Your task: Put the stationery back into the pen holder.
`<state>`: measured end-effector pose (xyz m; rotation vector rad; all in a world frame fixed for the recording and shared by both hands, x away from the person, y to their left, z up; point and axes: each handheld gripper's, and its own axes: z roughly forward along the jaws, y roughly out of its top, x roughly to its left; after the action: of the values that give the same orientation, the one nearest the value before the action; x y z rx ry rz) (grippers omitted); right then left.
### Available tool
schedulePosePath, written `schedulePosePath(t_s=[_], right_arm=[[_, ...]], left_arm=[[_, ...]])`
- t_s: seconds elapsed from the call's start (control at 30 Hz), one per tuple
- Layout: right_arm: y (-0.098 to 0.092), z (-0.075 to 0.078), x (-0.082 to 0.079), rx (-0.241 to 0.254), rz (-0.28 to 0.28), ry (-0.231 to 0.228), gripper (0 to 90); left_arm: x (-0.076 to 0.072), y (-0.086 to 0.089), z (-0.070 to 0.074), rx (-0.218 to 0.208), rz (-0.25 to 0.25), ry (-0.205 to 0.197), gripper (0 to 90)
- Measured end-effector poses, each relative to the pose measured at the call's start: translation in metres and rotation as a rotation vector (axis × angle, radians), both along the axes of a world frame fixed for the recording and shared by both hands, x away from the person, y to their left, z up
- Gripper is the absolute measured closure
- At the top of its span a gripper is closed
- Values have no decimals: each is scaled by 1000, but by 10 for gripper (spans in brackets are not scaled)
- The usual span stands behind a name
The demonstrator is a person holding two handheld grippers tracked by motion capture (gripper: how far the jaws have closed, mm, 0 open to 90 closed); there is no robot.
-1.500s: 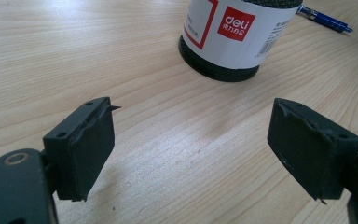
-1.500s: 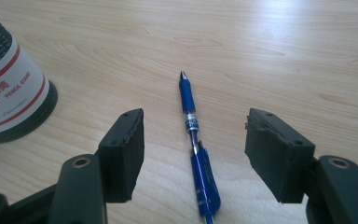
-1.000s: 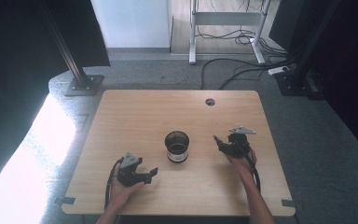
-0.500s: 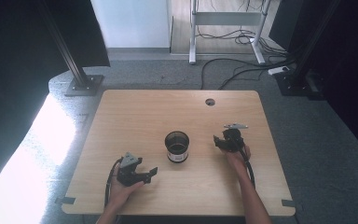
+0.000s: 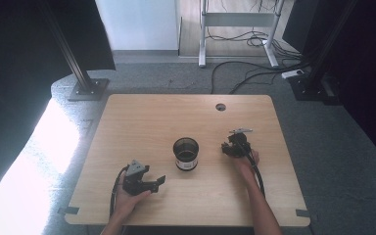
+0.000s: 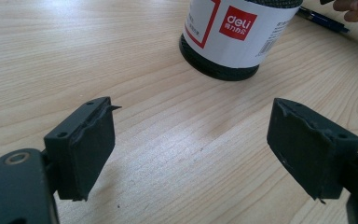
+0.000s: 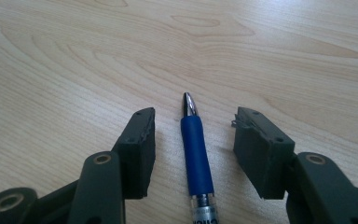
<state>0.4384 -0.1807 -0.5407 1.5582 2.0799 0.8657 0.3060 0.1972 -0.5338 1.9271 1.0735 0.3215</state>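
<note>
A blue pen with a silver tip lies on the wooden table, right of a black mesh pen cup with a white "deli" label. My right gripper is low over the pen. In the right gripper view its jaws straddle the blue barrel with a gap on each side; they have just been closing and the pads do not touch it. My left gripper rests near the front edge, aimed at the cup. Its jaws stand apart over bare wood.
A round cable hole sits near the table's far edge. Tape tabs mark the front corners. Beyond the table are a black stand base, cables and a metal frame on the grey floor.
My right gripper has shifted left toward the cup and sunk closer to the table. The left gripper and the cup have stayed put.
</note>
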Motion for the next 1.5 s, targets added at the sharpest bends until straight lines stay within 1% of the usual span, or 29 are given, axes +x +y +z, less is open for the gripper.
schedulePosePath(t_s=[0.07,0.1,0.17,0.23,0.33,0.43,0.5,0.53,0.6,0.63,0.67,0.7,0.77,0.83,0.9,0.93,0.97,1.0,1.03,1.07,1.1,1.2,1.37,1.5], right_arm=[[1,0,0,-20,-11,-7,532],[1,0,0,-29,-14,-11,538],[1,0,0,-30,-21,-10,581],[0,0,0,-30,-26,-9,651],[1,1,-1,-19,-13,-7,768],[3,1,-1,-22,-17,-10,783],[1,1,-1,-13,-9,-6,786],[-1,1,0,-5,-5,-5,787],[-5,2,0,28,-5,18,788],[-8,3,-1,66,-1,21,788],[-10,5,-2,89,-2,14,788],[-13,9,-5,113,3,0,788],[-17,20,-11,143,15,-41,788],[-21,32,-19,181,23,-91,788],[-25,45,-29,224,25,-161,788],[-28,54,-36,261,26,-216,789],[-28,54,-36,261,26,-216,789],[-31,62,-44,295,27,-263,789],[-31,62,-44,295,27,-263,789],[-32,69,-50,317,35,-299,788],[-32,69,-50,317,35,-299,788],[-32,76,-55,354,52,-330,788],[-29,82,-60,387,75,-346,788],[-25,86,-63,394,86,-366,788]], left_arm=[[0,0,0,2,0,0,154],[0,-1,0,3,-1,1,155],[0,-1,0,3,-4,1,155],[-1,-2,0,5,-6,1,155],[-1,-3,-1,8,-10,2,155],[-1,-4,-1,12,-14,3,154],[-1,-4,-2,13,-16,3,155],[-1,-4,-2,14,-17,3,155],[-1,-4,-1,12,-16,2,155],[-1,-3,-1,11,-15,2,156],[-1,-3,-2,10,-14,3,157],[0,-4,-2,11,-13,3,157],[0,-4,-2,13,-14,2,158],[-1,-4,-1,15,-15,0,158],[-1,-4,-1,15,-14,-1,157],[-1,-5,-1,15,-15,-2,158],[-2,-5,-1,16,-17,-2,158],[-2,-5,-1,17,-16,-3,158],[-2,-6,-1,17,-17,-2,158],[-2,-6,-1,18,-18,-1,158],[-2,-7,-2,21,-20,-1,158],[-2,-7,-2,26,-22,1,158],[-2,-7,-3,27,-21,4,158],[-1,-8,-4,30,-23,4,158]])
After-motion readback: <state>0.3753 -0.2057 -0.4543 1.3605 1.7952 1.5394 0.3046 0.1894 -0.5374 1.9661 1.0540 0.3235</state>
